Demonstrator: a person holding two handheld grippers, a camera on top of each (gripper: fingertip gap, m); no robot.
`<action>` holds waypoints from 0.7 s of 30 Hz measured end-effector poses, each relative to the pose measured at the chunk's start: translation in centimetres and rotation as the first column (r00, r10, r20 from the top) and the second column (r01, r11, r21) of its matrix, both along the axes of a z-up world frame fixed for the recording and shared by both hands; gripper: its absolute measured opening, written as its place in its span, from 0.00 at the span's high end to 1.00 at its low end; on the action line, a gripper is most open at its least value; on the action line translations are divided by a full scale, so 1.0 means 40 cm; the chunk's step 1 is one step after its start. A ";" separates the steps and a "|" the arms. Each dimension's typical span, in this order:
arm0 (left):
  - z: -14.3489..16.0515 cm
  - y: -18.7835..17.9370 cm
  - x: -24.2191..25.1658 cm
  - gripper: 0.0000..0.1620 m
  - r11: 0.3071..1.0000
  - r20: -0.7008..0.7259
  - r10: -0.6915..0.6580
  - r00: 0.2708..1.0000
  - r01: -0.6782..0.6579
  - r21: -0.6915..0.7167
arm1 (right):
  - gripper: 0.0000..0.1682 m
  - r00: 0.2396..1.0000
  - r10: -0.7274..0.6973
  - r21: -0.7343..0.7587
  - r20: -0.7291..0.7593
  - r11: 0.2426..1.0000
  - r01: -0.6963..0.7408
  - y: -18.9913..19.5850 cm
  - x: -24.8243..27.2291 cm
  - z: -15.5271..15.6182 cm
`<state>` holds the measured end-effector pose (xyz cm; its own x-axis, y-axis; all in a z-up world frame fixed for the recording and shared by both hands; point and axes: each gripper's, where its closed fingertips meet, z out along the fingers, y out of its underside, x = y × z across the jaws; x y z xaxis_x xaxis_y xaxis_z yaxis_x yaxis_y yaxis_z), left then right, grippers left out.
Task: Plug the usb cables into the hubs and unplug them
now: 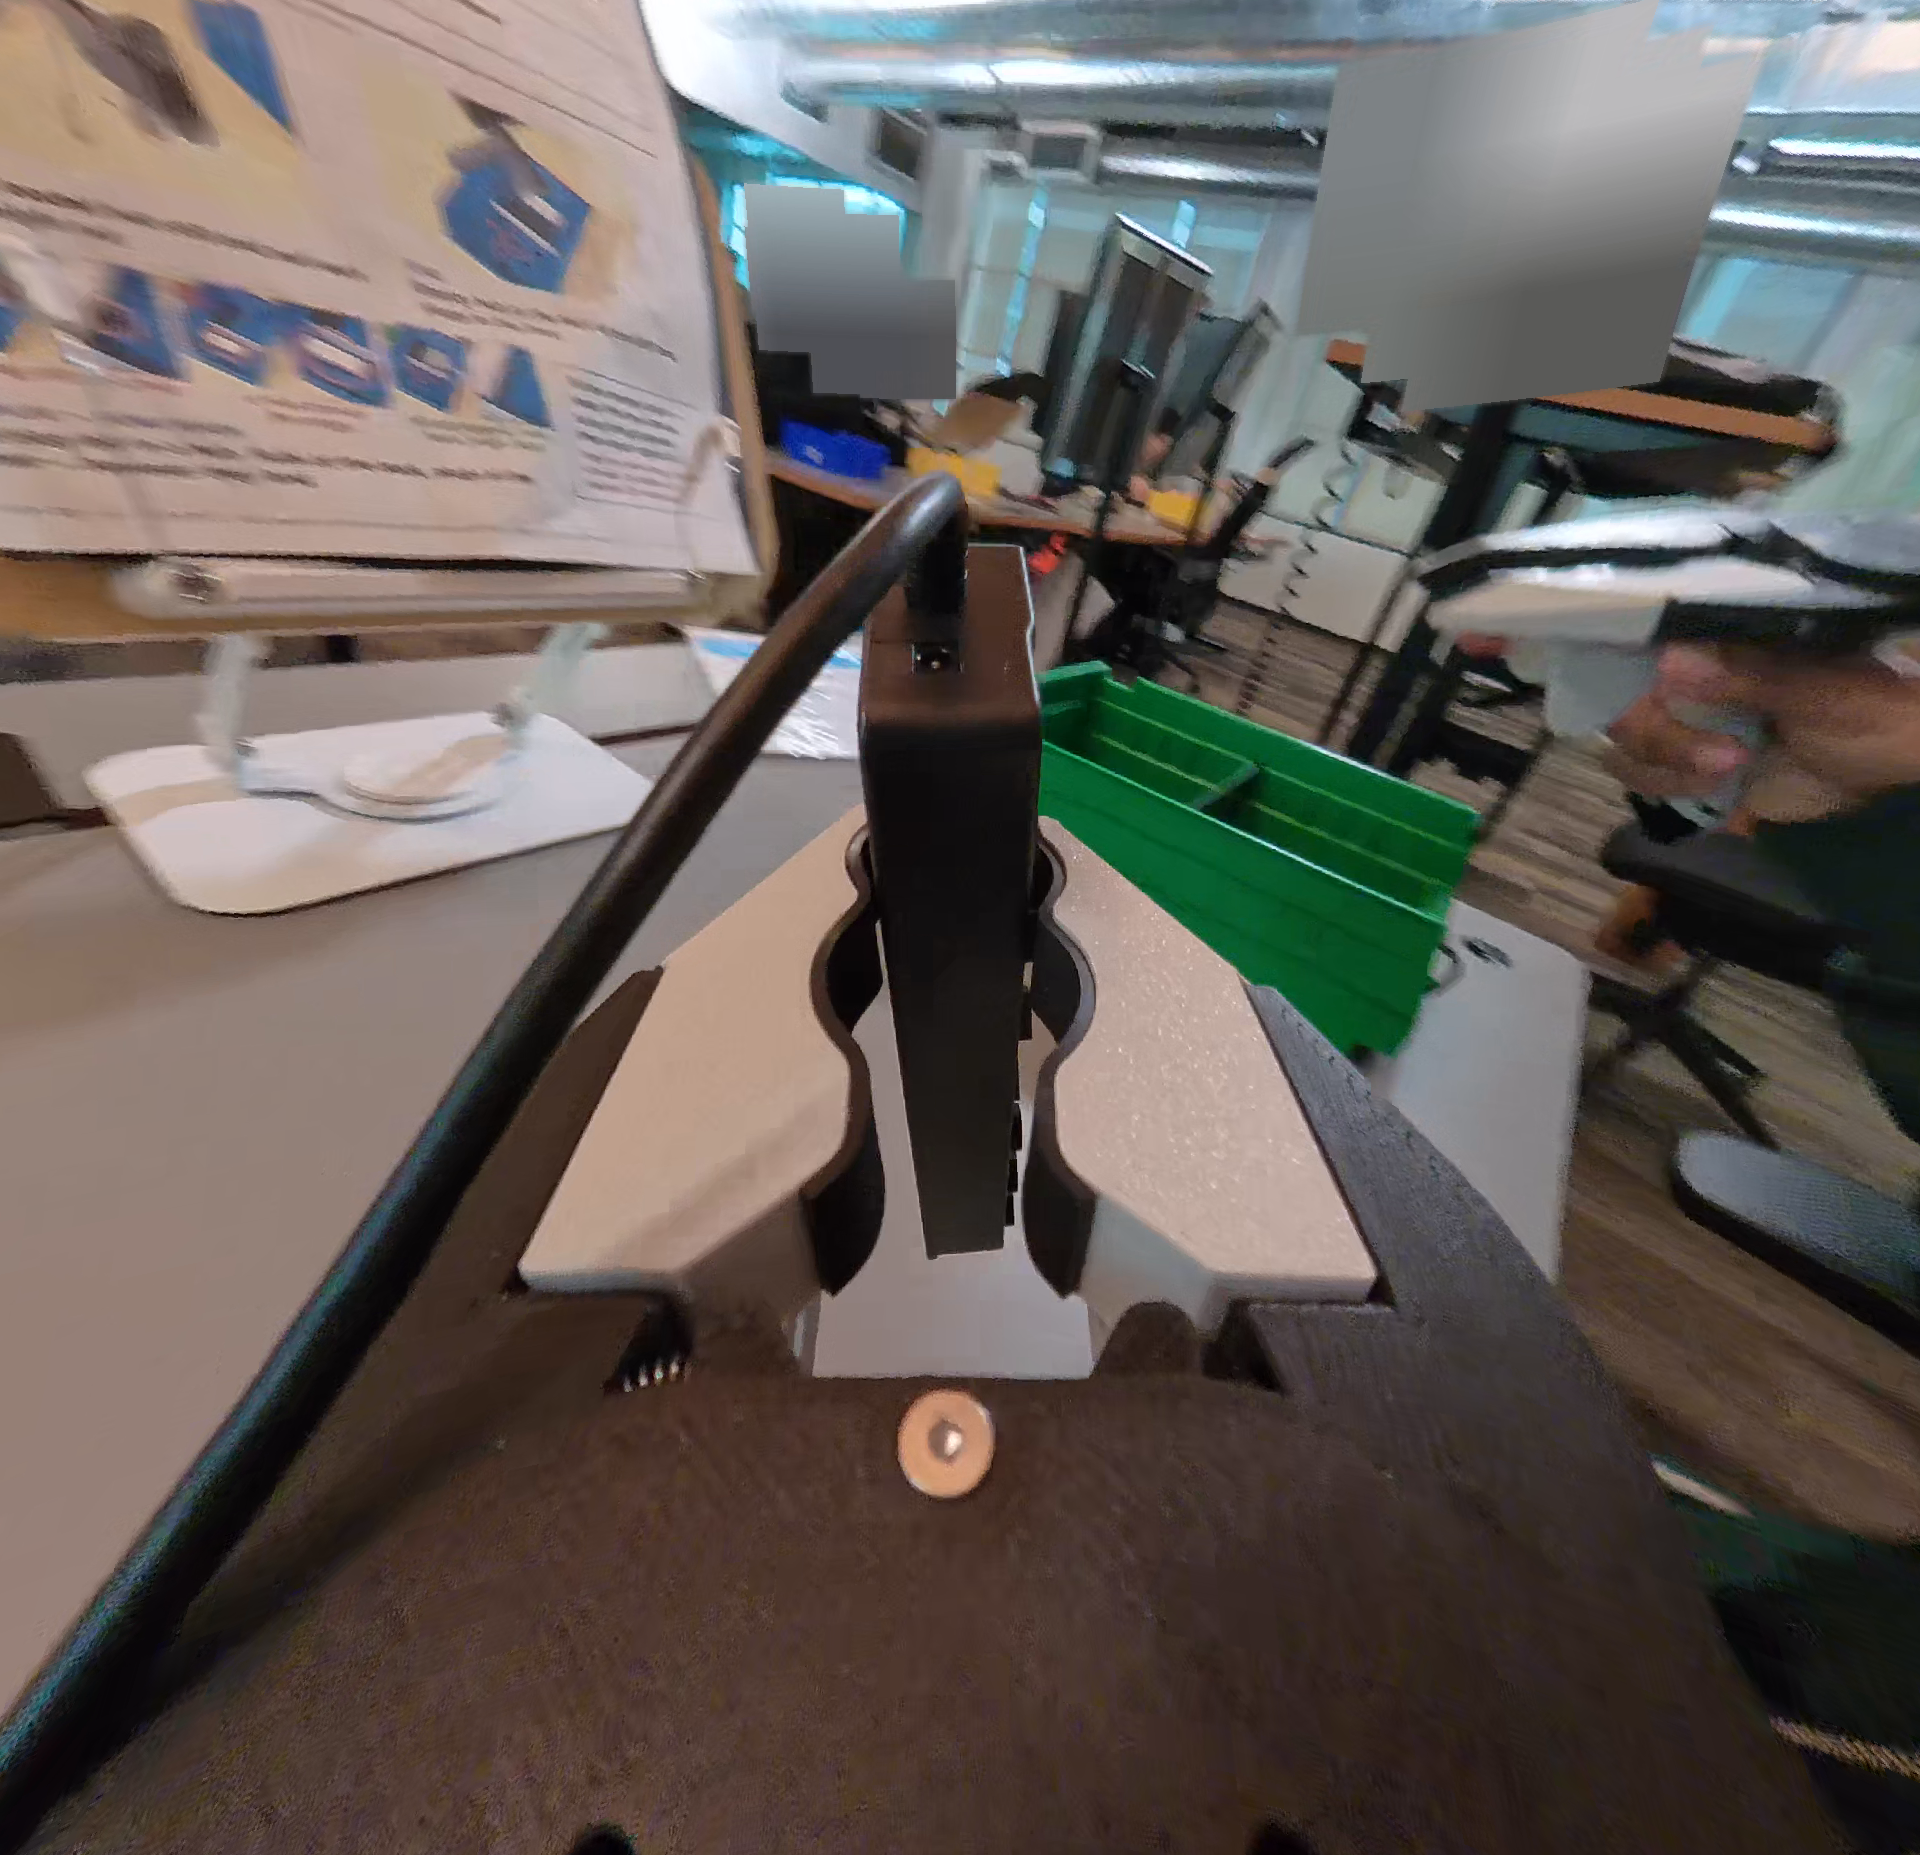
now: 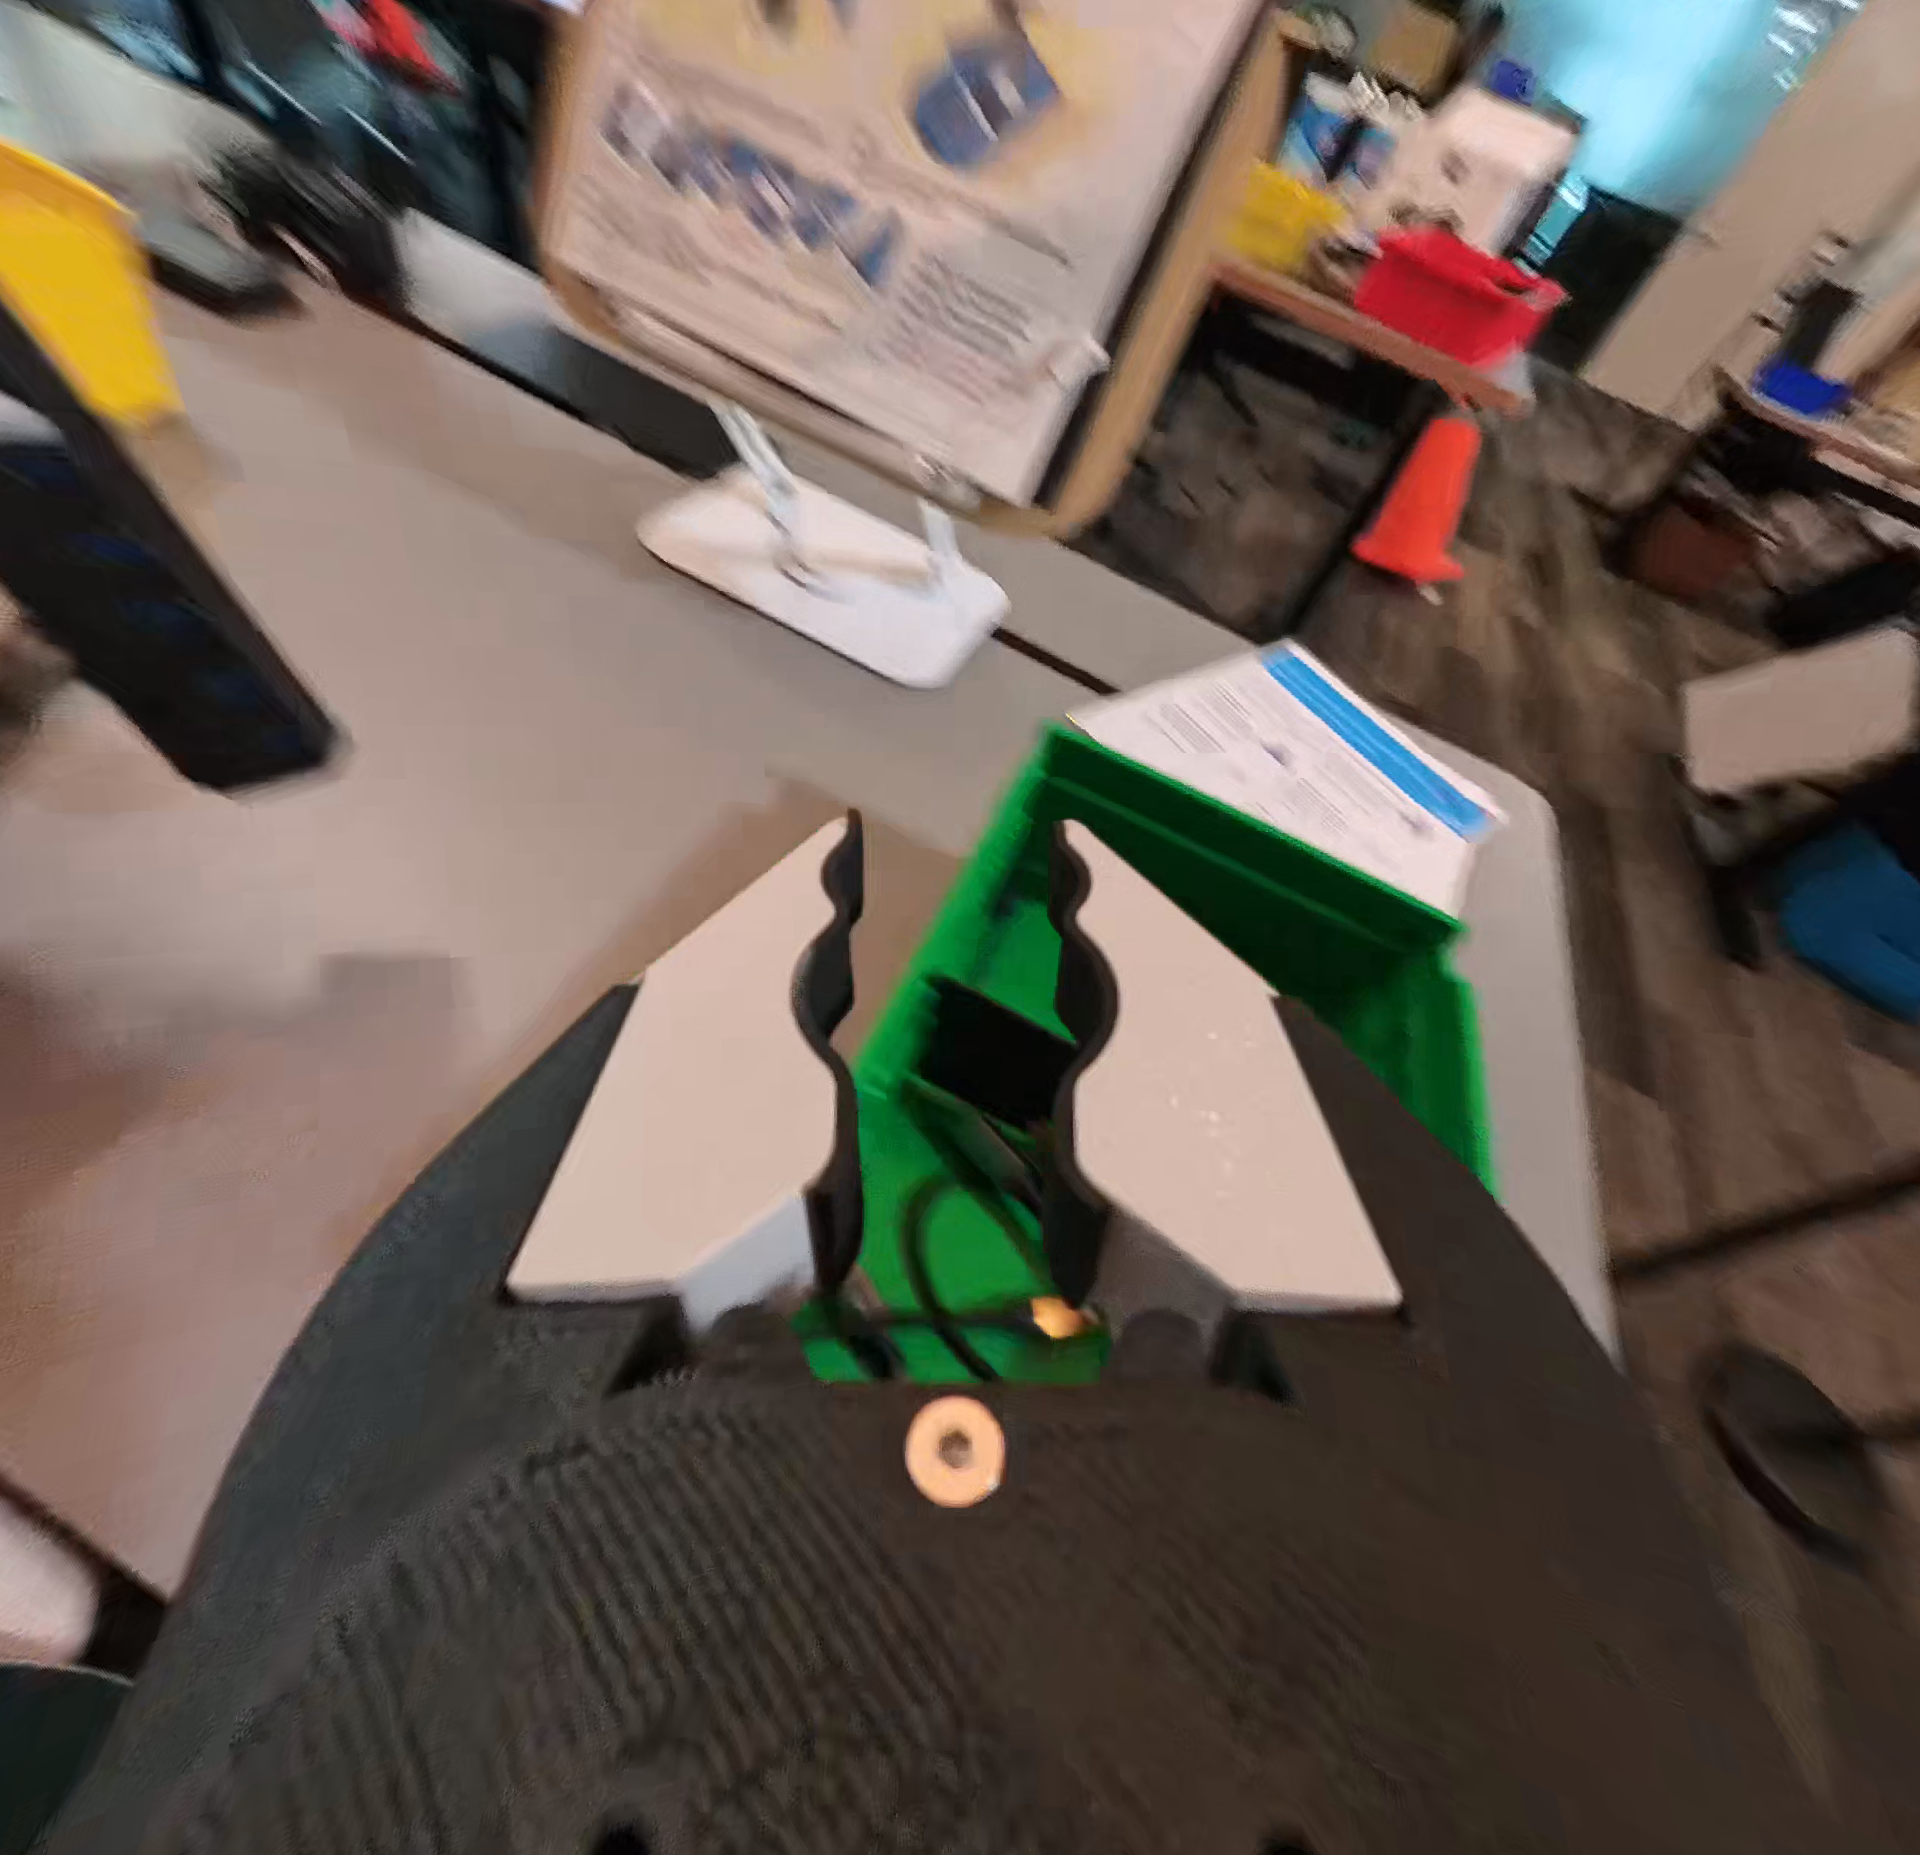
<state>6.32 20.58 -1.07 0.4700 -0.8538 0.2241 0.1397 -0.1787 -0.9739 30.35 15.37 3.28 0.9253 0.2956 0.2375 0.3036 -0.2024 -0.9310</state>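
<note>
The left claw (image 1: 951, 1026) was clamped on the hub (image 1: 948, 870), held upright above the bench (image 1: 312, 1026) left of the bin (image 1: 1247, 870), cable (image 1: 623, 922) attached, probably to steady it. The right claw (image 2: 956, 995), parted and empty, hovered over the bin (image 2: 1299, 932), seemingly seeking a cable.

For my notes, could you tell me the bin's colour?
Green; the bin shows best in the left wrist view.
</note>
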 end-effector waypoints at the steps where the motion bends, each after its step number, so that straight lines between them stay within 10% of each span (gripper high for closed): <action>1: -0.006 -0.020 0.021 0.86 0.998 -0.017 -0.059 0.998 0.058 -0.014 | 0.79 0.996 0.070 0.025 -0.050 0.997 -0.068 -0.006 -0.054 0.018; 12: -0.033 -0.299 0.168 0.86 0.787 -0.081 -0.612 0.787 0.594 -0.166 | 0.73 0.794 0.528 -0.010 -0.302 0.831 -0.556 -0.103 -0.475 -0.019; 21: 0.007 -0.328 0.167 0.81 0.729 0.044 -0.663 0.747 0.658 -0.187 | 0.85 0.686 0.591 -0.053 -0.423 0.740 -0.670 -0.131 -0.521 -0.027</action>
<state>12.99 7.46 -0.81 -0.1905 -0.8964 0.4001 -0.1026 -0.3872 -0.9163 9.50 10.13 2.20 0.5040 0.8421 -0.1921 0.0817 -0.2679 -0.9600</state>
